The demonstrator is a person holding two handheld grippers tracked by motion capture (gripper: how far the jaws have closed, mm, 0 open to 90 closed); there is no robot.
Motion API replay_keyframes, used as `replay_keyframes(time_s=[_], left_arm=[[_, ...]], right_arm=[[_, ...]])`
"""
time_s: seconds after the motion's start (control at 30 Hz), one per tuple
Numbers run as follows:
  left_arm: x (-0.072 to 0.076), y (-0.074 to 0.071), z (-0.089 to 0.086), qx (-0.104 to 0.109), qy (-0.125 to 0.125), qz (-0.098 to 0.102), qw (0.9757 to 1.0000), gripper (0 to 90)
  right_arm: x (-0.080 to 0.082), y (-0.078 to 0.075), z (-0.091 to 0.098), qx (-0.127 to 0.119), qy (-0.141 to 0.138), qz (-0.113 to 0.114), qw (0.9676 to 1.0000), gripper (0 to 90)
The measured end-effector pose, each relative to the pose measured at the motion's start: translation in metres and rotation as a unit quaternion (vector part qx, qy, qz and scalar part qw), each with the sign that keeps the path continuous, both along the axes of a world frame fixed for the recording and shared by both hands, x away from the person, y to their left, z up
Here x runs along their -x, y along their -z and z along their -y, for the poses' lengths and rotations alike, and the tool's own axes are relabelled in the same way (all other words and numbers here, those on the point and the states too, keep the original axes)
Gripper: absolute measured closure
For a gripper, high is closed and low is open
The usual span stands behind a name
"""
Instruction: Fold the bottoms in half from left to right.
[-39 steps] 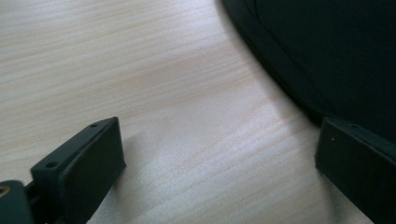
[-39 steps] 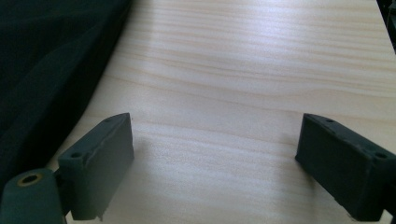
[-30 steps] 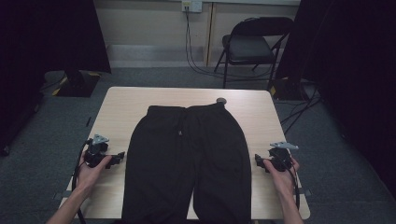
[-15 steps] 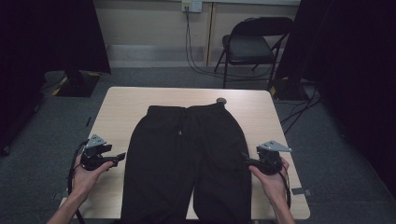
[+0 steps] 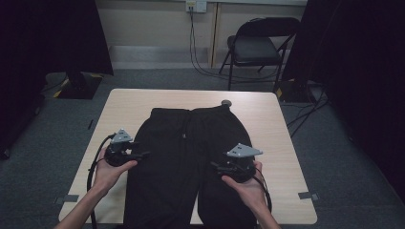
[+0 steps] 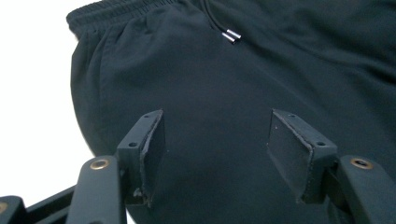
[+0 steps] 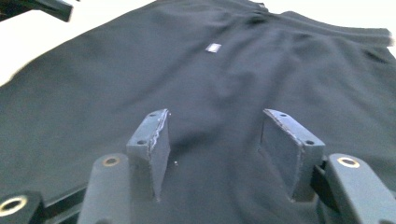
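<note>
Black fabric drawstring trousers (image 5: 191,162) flat mid-desk (image 5: 282,143), waistband at 12 o'clock. Left gripper (image 5: 139,155) over their 9 o'clock edge, right gripper (image 5: 216,167) over the 3 o'clock leg. Both jaws spread, just been closing, nothing pinched; cloth lies below them.

Curtained recording studio (image 5: 52,33), folding chair (image 5: 258,45)
</note>
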State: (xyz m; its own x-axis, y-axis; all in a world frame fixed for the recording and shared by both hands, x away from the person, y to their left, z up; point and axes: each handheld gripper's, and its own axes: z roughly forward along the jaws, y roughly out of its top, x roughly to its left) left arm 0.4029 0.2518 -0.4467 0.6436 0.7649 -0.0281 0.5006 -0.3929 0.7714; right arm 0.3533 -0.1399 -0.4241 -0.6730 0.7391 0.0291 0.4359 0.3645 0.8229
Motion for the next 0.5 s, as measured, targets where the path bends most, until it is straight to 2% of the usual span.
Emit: replay_keyframes(time_s=[0.03,0.07,0.1,0.13,0.17,0.2,0.23,0.27,0.3,0.37,0.4,0.47,0.5], left_arm=[[0.000,0.000,0.000,0.000,0.000,0.000,1.0000,36.0],[-0.003,0.004,0.001,0.003,-0.001,-0.007,1.0000,36.0],[-0.004,0.009,0.001,0.017,0.001,-0.013,0.9998,33.0],[-0.005,0.015,0.000,0.021,-0.002,-0.019,0.9996,34.0],[-0.005,0.015,0.000,0.021,-0.002,-0.019,0.9996,34.7],[-0.005,0.021,-0.001,0.003,0.003,-0.024,0.9997,36.7],[-0.005,0.021,-0.001,0.003,0.003,-0.024,0.9997,38.0],[-0.006,0.026,-0.002,0.007,0.009,-0.029,0.9995,38.8],[-0.008,0.032,-0.002,-0.005,0.017,-0.045,0.9988,38.8],[-0.009,0.036,-0.002,-0.012,0.023,-0.052,0.9983,38.8],[-0.010,0.040,-0.003,-0.022,0.028,-0.060,0.9975,40.3],[-0.011,0.044,-0.002,-0.029,0.027,-0.058,0.9975,43.5],[-0.011,0.044,-0.002,-0.029,0.027,-0.058,0.9975,43.4]], right_arm=[[0.000,0.000,0.000,0.000,0.000,0.000,1.0000,42.6],[0.000,-0.001,-0.006,0.001,-0.013,-0.004,0.9999,43.4],[0.001,-0.001,-0.014,0.003,-0.025,-0.006,0.9997,43.4],[0.003,0.000,-0.025,0.002,-0.045,-0.012,0.9989,43.9],[0.004,0.001,-0.031,0.004,-0.053,-0.014,0.9985,44.0],[0.006,0.002,-0.039,0.007,-0.066,-0.016,0.9977,44.8],[0.006,0.002,-0.039,0.007,-0.066,-0.016,0.9977,44.8],[0.008,0.006,-0.055,0.016,-0.090,-0.022,0.9955,46.3],[0.008,0.007,-0.060,0.019,-0.098,-0.023,0.9948,47.4],[0.010,0.012,-0.072,0.027,-0.117,-0.030,0.9923,49.8],[0.011,0.016,-0.078,0.027,-0.126,-0.034,0.9911,51.2],[0.013,0.023,-0.088,0.036,-0.143,-0.040,0.9883,52.9],[0.014,0.028,-0.092,0.043,-0.143,-0.040,0.9879,51.8]])
